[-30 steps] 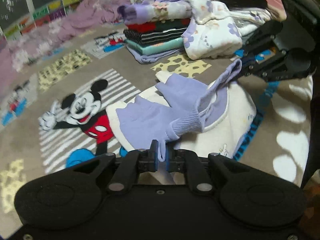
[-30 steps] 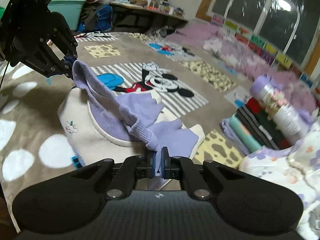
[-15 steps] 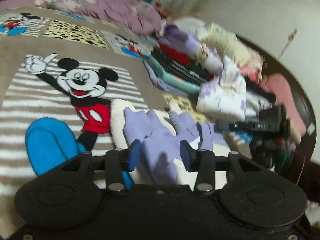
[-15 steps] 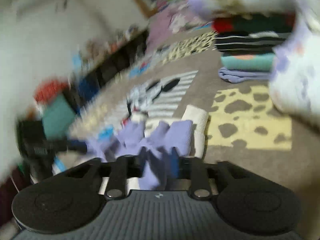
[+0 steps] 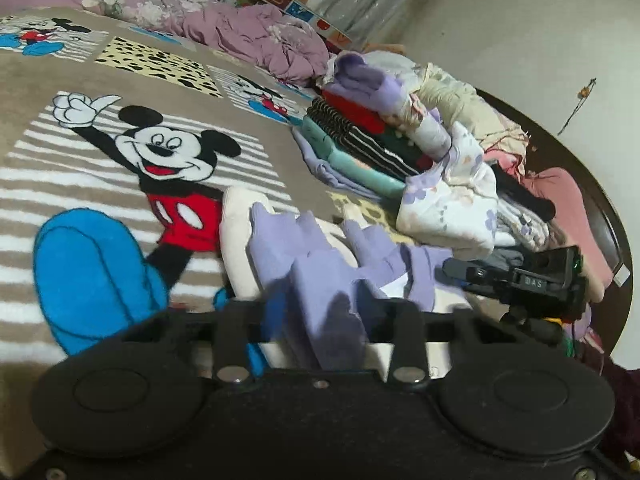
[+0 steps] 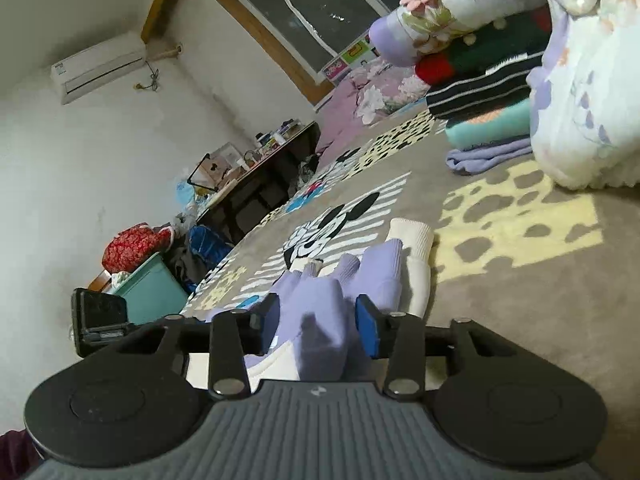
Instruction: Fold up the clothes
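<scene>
A lavender and cream garment (image 5: 308, 264) lies bunched on the Mickey Mouse blanket (image 5: 100, 160). Its lavender sleeves are folded over the cream body. My left gripper (image 5: 320, 320) is open just above the garment, with lavender cloth lying loose between its fingers. My right gripper (image 6: 316, 324) is open too, and a lavender cuff (image 6: 320, 312) lies between its blue pads without being pinched. The right gripper's black body (image 5: 520, 280) shows at the right of the left wrist view, and the left gripper's body (image 6: 100, 316) shows at the left of the right wrist view.
A stack of folded clothes (image 5: 360, 136) sits behind the garment, with a floral white bundle (image 5: 452, 208) beside it. A purple quilt (image 5: 240, 36) lies along the far edge. A teal bin (image 6: 152, 288) and a low cluttered table (image 6: 256, 176) stand beyond the blanket.
Both grippers were shut on lavender sleeve cuffs and held them up. Both have opened and let go, and the sleeves now lie folded on the garment. Both cameras have swung lower.
</scene>
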`<state>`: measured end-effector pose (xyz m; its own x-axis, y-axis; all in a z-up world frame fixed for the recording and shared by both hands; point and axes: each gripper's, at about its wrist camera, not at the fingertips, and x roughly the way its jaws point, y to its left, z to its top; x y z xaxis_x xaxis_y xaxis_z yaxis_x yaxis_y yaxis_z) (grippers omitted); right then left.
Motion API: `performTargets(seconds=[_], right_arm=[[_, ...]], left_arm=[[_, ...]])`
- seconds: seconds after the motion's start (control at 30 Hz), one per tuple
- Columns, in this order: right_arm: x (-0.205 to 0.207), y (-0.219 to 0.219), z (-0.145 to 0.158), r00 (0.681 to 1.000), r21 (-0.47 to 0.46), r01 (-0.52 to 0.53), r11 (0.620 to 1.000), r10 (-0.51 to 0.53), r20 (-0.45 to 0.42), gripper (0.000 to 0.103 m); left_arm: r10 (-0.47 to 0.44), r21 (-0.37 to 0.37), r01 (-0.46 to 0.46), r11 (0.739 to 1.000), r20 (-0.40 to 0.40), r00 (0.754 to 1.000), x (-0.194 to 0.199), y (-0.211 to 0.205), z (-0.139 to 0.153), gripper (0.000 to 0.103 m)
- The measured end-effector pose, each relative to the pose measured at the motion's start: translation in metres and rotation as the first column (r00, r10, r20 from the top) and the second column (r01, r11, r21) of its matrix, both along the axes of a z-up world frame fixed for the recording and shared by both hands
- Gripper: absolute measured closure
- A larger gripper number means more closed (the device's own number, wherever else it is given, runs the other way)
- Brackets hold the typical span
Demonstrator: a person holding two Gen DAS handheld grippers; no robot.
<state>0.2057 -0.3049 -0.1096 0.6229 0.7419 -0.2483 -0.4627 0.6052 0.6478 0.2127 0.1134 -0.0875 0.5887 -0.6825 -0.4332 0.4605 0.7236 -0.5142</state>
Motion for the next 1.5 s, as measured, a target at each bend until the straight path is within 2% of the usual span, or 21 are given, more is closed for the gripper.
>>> performTargets(seconds=[0.03,0.07,0.2,0.33,0.43,0.57,0.73,1.0,1.13,1.17,1.2,1.23,1.27,1.33,1.4,1.47,1.5], right_arm=[[0.0,0.001,0.0,1.0,-0.01,-0.001,1.0,0.001,-0.004,0.09],[0.001,0.002,0.001,1.0,-0.019,0.0,1.0,0.0,-0.004,0.096],[0.001,-0.003,0.007,1.0,0.008,0.022,1.0,-0.022,0.01,0.097],[0.008,-0.008,0.021,0.998,0.051,0.039,0.998,-0.042,0.049,0.097],[0.022,-0.007,0.034,0.996,0.063,0.041,0.997,-0.045,0.08,0.097],[0.045,-0.007,0.032,0.995,0.079,0.064,0.995,-0.07,0.076,0.097],[0.063,-0.008,0.012,0.994,0.128,0.103,0.986,-0.106,0.017,0.097],[0.091,-0.011,-0.021,0.985,0.168,0.146,0.975,-0.127,-0.116,0.097],[0.101,-0.002,-0.029,0.969,0.087,0.172,0.981,-0.152,-0.193,0.096],[0.101,0.002,-0.028,0.968,0.061,0.177,0.982,-0.163,-0.194,0.094],[0.1,0.005,-0.026,0.967,0.036,0.184,0.982,-0.174,-0.188,0.089],[0.098,0.008,-0.022,0.967,0.013,0.194,0.981,-0.189,-0.172,0.085],[0.093,0.008,-0.017,0.967,-0.001,0.21,0.978,-0.207,-0.146,0.082],[0.081,0.006,-0.006,0.966,-0.019,0.243,0.97,-0.244,-0.088,0.077],[0.063,0.01,0.011,0.962,-0.084,0.273,0.958,-0.273,0.005,0.076],[0.039,0.02,0.026,0.963,-0.139,0.258,0.956,-0.244,0.114,0.076],[0.027,0.028,0.031,0.964,-0.176,0.24,0.955,-0.213,0.162,0.076]], left_arm=[[0.002,0.002,-0.002,1.0,0.003,1.0,0.0,-0.001,-0.001,0.091],[0.006,-0.016,-0.006,1.0,0.015,1.0,0.0,0.001,0.001,0.098],[0.017,-0.091,-0.011,0.996,0.075,0.997,0.0,0.009,0.014,0.099],[0.031,-0.126,-0.014,0.992,0.131,0.991,0.012,0.014,0.027,0.099],[0.044,-0.142,-0.024,0.99,0.136,0.99,0.027,0.016,0.027,0.099],[0.053,-0.148,-0.031,0.988,0.144,0.988,0.05,0.015,0.025,0.099],[0.043,-0.134,-0.025,0.991,0.136,0.99,0.074,0.014,0.017,0.099],[0.062,-0.11,-0.058,0.992,0.032,0.998,0.094,0.014,-0.011,0.1],[0.1,-0.013,-0.1,0.995,-0.008,0.995,0.097,0.006,-0.017,0.098],[0.117,0.009,-0.117,0.993,-0.001,0.993,0.095,0.004,-0.016,0.09],[0.133,0.012,-0.133,0.991,0.02,0.991,0.091,0.005,-0.013,0.077],[0.148,0.015,-0.149,0.989,0.041,0.988,0.087,0.006,-0.009,0.07],[0.164,0.018,-0.165,0.986,0.063,0.985,0.083,0.007,-0.005,0.058],[0.196,0.03,-0.201,0.979,0.113,0.974,0.069,0.009,0.008,0.058],[0.19,0.094,-0.21,0.973,0.19,0.963,0.05,0.002,0.022,0.058],[0.131,0.164,-0.177,0.97,0.256,0.958,0.028,-0.013,0.035,0.058],[0.102,0.174,-0.152,0.973,0.267,0.958,0.019,-0.019,0.038,0.058]])
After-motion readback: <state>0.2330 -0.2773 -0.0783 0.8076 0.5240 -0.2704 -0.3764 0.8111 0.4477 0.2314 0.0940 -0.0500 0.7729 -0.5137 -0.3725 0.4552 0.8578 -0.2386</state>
